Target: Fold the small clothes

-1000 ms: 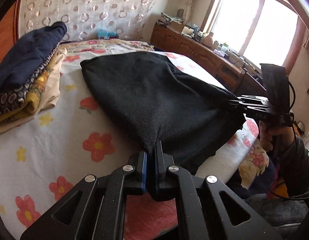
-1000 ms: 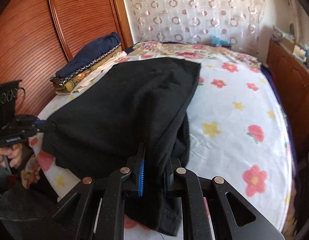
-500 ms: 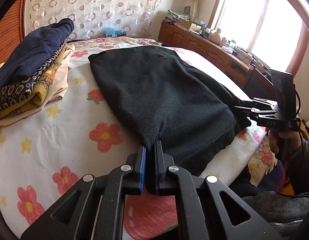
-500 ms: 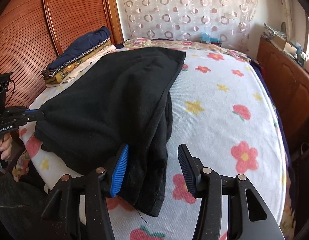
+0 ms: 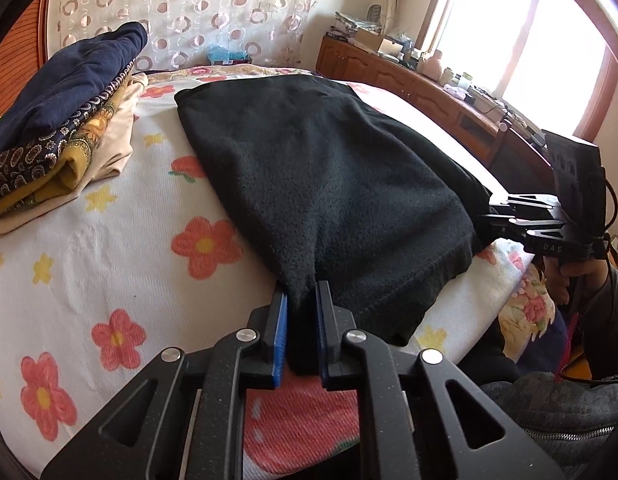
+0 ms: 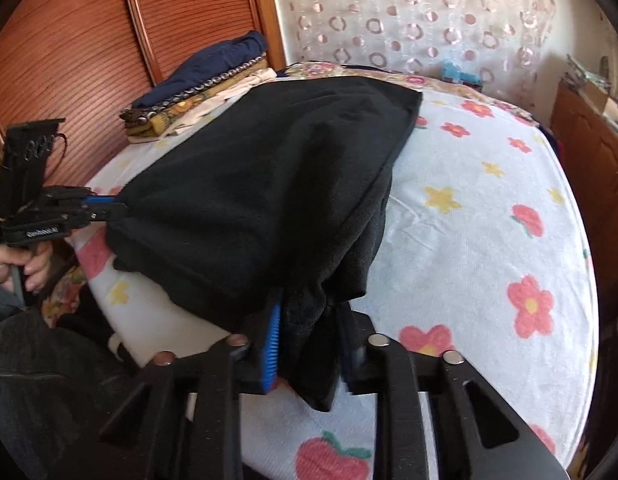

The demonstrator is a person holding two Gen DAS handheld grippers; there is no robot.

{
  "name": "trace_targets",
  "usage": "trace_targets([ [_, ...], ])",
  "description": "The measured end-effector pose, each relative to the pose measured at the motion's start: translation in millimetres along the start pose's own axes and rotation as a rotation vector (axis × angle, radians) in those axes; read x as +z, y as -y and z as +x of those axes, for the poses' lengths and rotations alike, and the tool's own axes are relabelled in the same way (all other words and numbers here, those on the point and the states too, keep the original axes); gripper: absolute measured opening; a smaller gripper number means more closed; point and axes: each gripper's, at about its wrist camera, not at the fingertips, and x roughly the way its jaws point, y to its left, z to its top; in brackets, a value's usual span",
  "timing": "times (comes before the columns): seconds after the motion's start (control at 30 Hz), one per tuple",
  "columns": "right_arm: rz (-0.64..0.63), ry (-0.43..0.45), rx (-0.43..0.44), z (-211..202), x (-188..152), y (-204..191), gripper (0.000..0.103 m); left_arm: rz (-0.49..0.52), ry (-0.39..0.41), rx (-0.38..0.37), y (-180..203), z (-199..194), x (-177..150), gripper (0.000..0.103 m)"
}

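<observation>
While left fingers [image 5: 301, 336] part, right fingers [image 6: 309, 344] close on black garment [image 5: 329, 168]

Bed [image 5: 121, 248] under white sheet printed with red and yellow flowers. Ribbed reddish wood panelling [image 6: 89, 48] on one side. Sheer curtain [image 5: 213, 12] with ring pattern at the far end. Cluttered wooden sideboard [image 5: 421, 84] below bright window [image 5: 549, 36]; strong daylight.
</observation>
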Motion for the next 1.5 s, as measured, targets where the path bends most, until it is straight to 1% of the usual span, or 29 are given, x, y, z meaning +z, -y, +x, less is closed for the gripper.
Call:
trace_targets([
  [0.07,0.013,0.006,0.029,1,0,3,0.015,-0.011,-0.002,-0.013,-1,-1,0,0.013],
  [0.13,0.040,0.020,0.052,1,1,7,0.013,-0.017,-0.006,-0.045,-3,0,1,0.013],
  [0.17,0.045,0.035,0.067,0,1,8,0.013,-0.020,-0.007,-0.068,-4,-1,1,0.012],
  [0.2,0.051,0.047,0.076,-1,2,10,0.013,-0.022,-0.006,-0.082,-5,-2,2,0.008],
  [0.23,0.063,0.067,0.086,-4,3,12,0.012,-0.028,0.001,-0.093,-6,-4,3,0.006],
  [0.3,0.074,0.109,0.106,-11,8,15,0.012,-0.033,0.031,-0.106,-6,-12,8,0.005],
  [0.4,0.074,0.173,0.113,-21,24,18,0.012,-0.048,0.103,-0.132,-7,-27,28,0.005],
  [0.47,0.060,0.213,0.104,-26,40,21,0.012,-0.041,0.149,-0.127,-7,-34,47,0.005],
  [0.53,0.043,0.242,0.096,-27,63,25,0.012,-0.043,0.191,-0.129,-12,-40,74,0.005],
  [0.63,0.036,0.267,0.071,-20,103,39,0.012,-0.071,0.242,-0.132,-28,-41,117,0.005],
  [0.67,0.043,0.272,0.055,-15,117,46,0.012,-0.084,0.254,-0.119,-35,-39,132,0.005],
  [0.73,0.076,0.271,0.031,0,147,66,0.012,-0.095,0.268,-0.058,-50,-26,162,0.005],
  [0.77,0.091,0.265,0.020,10,159,73,0.012,-0.115,0.262,-0.026,-60,-17,175,0.005],
  [0.83,0.110,0.239,-0.025,34,181,87,0.013,-0.167,0.240,-0.011,-81,2,190,0.005],
  [0.87,0.110,0.219,-0.039,47,190,91,0.015,-0.192,0.212,-0.021,-90,12,197,0.007],
  [0.9,0.110,0.188,-0.062,59,197,93,0.019,-0.203,0.193,-0.023,-95,17,200,0.012],
  [0.93,0.098,0.172,-0.086,67,201,91,0.020,-0.198,0.185,-0.021,-95,21,202,0.016],
  [0.97,0.074,0.171,-0.107,71,204,88,0.027,-0.177,0.193,-0.014,-94,21,201,0.025],
  [1.0,0.056,0.185,-0.125,72,207,85,0.035,-0.147,0.207,0.005,-92,20,200,0.035],
  [1.03,0.049,0.201,-0.143,72,208,84,0.040,-0.134,0.208,0.024,-91,18,198,0.038],
  [1.07,0.048,0.209,-0.157,72,209,86,0.047,-0.127,0.208,0.032,-91,17,198,0.038],
  [1.13,0.043,0.200,-0.169,76,211,82,0.049,-0.114,0.202,0.016,-90,16,198,0.042],
  [1.17,0.038,0.200,-0.170,77,209,82,0.049,-0.099,0.196,0.010,-86,14,192,0.048],
  [1.23,0.026,0.183,-0.151,77,201,76,0.049,-0.078,0.184,-0.008,-84,13,184,0.050],
  [1.3,0.015,0.152,-0.118,76,191,73,0.049,-0.061,0.142,-0.022,-81,19,173,0.057],
  [1.33,0.008,0.131,-0.105,71,189,74,0.049,-0.059,0.119,-0.026,-79,24,170,0.058],
  [1.4,-0.007,0.087,-0.105,83,189,70,0.049,-0.042,0.073,-0.032,-75,35,164,0.058],
  [1.43,-0.017,0.074,-0.117,90,191,69,0.049,-0.030,0.061,-0.029,-72,41,162,0.058],
  [1.5,-0.013,0.062,-0.114,102,198,71,0.049,-0.016,0.037,-0.020,-69,50,160,0.058],
])
